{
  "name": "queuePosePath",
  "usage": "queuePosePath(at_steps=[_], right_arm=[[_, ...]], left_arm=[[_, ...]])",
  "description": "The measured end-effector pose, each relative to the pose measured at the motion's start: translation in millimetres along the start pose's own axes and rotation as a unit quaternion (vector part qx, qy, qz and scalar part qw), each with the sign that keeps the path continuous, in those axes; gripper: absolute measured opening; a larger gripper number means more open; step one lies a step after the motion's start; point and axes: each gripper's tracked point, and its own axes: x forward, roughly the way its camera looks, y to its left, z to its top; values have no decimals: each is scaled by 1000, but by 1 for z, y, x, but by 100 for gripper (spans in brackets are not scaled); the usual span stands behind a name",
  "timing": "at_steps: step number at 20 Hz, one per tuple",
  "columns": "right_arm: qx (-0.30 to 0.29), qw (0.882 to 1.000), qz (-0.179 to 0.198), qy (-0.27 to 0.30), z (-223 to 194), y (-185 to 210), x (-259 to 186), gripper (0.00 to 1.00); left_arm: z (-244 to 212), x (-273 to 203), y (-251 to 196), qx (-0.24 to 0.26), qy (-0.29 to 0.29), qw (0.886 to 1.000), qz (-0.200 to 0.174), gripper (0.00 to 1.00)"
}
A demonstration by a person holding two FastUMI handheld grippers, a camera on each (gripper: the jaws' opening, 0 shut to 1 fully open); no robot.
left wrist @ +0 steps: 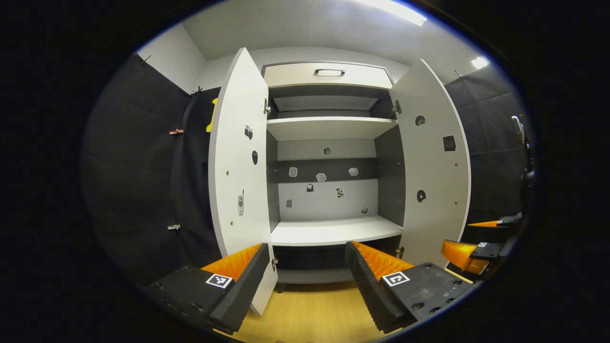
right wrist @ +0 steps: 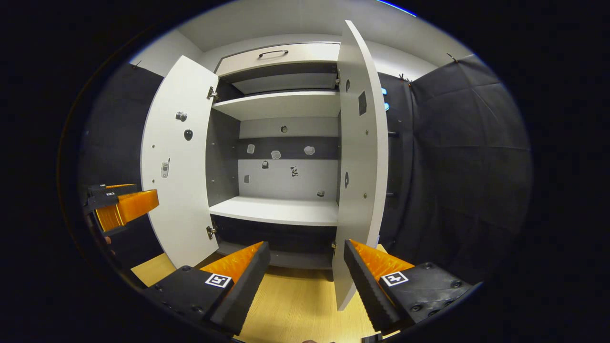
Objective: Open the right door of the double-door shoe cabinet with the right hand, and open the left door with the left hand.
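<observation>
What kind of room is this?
Probably a test booth, not a real home: black cloth walls hang around one shoe cabinet, both doors open, shelves empty, on a wooden floor.

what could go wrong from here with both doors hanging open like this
1. The right door stands edge-on just ahead of the right gripper; moving forward could knock it.
2. The left door sits beside one of the left gripper's open fingers, so a sideways swing might bump it.
3. Both grippers are open and hold neither door, so either door may drift back toward the cabinet.
</observation>
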Motion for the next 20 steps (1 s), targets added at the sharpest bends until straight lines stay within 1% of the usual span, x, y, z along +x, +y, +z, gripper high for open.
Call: queuePosePath(at_steps=[5,10,20], right_arm=[[7,1000,-12,-9,9,-7,5,98],[11,1000,-20,-7,9,-8,8,98],[5,1000,-18,-18,20,1,12,98]], left_arm=[[3,3,3,-5,-3,1000,-2,98],[0,6,7,-6,2,1000,-5,98],[-1,7,19,-11,-1,1000,-3,98]])
